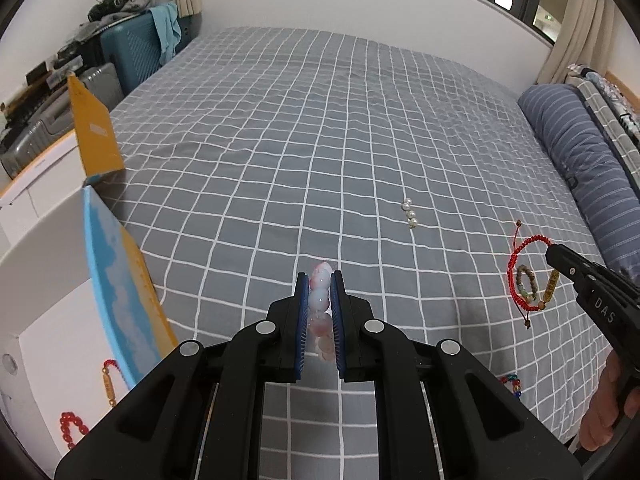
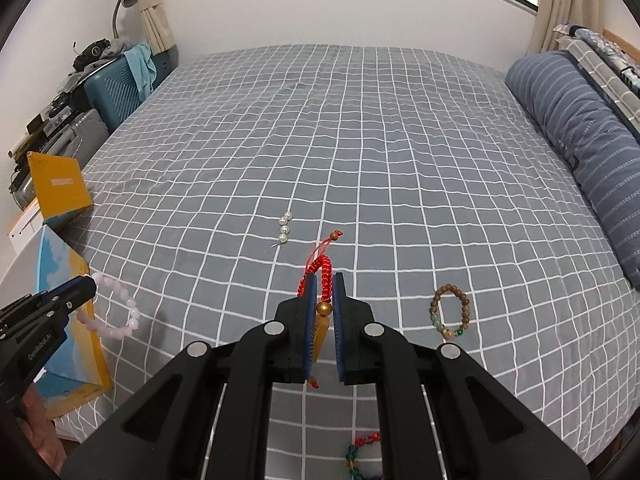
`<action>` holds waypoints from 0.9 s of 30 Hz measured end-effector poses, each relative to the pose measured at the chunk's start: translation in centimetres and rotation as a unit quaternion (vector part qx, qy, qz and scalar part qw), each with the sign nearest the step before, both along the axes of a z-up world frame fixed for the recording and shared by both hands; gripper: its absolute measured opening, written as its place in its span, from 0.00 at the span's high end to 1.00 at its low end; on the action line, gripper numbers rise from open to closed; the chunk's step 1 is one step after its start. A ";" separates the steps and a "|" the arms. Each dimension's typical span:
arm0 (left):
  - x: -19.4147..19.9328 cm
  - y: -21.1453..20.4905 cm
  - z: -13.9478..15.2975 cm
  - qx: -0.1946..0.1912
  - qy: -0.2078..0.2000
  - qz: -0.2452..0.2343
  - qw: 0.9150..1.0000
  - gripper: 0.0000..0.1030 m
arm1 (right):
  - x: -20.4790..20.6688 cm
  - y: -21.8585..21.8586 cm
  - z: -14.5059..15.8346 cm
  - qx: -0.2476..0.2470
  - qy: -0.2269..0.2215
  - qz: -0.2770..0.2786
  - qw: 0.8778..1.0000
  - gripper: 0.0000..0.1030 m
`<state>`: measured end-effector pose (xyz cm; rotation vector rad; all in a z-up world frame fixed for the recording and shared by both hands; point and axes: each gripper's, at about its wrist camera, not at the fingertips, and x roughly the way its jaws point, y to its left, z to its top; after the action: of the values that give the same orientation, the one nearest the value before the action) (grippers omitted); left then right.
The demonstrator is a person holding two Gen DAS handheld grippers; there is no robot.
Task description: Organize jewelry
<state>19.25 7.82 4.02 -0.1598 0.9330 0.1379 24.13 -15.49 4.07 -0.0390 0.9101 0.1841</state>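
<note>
bracelets, two, both in the air over the bed. item one: pink bead bracelet (image 1: 320, 308), which my left gripper (image 1: 320, 280) is clamping between its blue pads; in the right wrist view it is dangling as a loose loop (image 2: 116, 312) from the fingertips, beside the open box. item two: red cord bracelet (image 2: 322, 276) with a gold bead and a gold tag, which my right gripper (image 2: 325, 280) is pinching tight; in the left wrist view most of its loop (image 1: 520, 268) is hanging free below the tips.

risks i am noting, as judgement only. the pink beads are round and smooth, and the pads are gripping only a short run of them, so a jolt could be rolling them out. the red cord is thin and its hanging loop and tails could be snagging on the wooden bead bracelet (image 2: 450, 312) lying on the grey checked bedspread (image 2: 360, 140) beneath.

destination: white box (image 1: 44, 320) at my left, flaps standing up, already holding a red bead bracelet (image 1: 72, 426) and another gold-tagged piece (image 1: 109, 384). a swinging loop could be catching the blue and yellow flap (image 1: 120, 304) and falling outside.

remaining on the bedspread: pearl strand (image 2: 284, 229), well apart, and a multicoloured bead piece (image 2: 358, 452) near the edge, where it could be getting knocked off.
</note>
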 end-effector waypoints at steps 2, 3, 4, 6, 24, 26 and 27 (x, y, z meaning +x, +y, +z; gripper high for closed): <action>-0.6 -0.1 0.4 -0.001 -0.004 0.001 1.000 0.90 | -0.6 0.0 0.4 -0.001 -0.004 0.000 1.000 0.93; -1.0 -0.1 0.6 -0.002 -0.006 0.001 1.000 0.90 | -0.8 0.0 0.6 0.000 -0.005 0.001 1.000 0.93; -1.3 -0.2 0.8 -0.001 -0.008 0.001 1.000 0.90 | -1.3 0.0 0.9 0.002 -0.008 0.003 1.000 0.93; -1.9 -0.3 1.1 0.002 -0.010 0.001 1.000 0.90 | -1.9 0.2 1.3 0.000 -0.014 0.006 1.000 0.93; -6.4 3.8 5.1 0.007 -0.032 0.041 0.999 0.90 | -4.4 5.7 4.0 0.018 -0.024 0.056 0.998 0.93; -7.1 4.6 5.5 0.009 -0.034 0.049 0.998 0.90 | -4.5 6.7 4.4 0.019 -0.026 0.064 0.997 0.93; -7.5 5.1 5.7 0.009 -0.035 0.054 0.998 0.90 | -4.7 7.3 4.5 0.019 -0.028 0.068 0.997 0.93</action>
<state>11.71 12.94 9.74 -0.1967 0.8532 0.2390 19.48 -8.24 8.58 -0.0702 0.8480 0.3266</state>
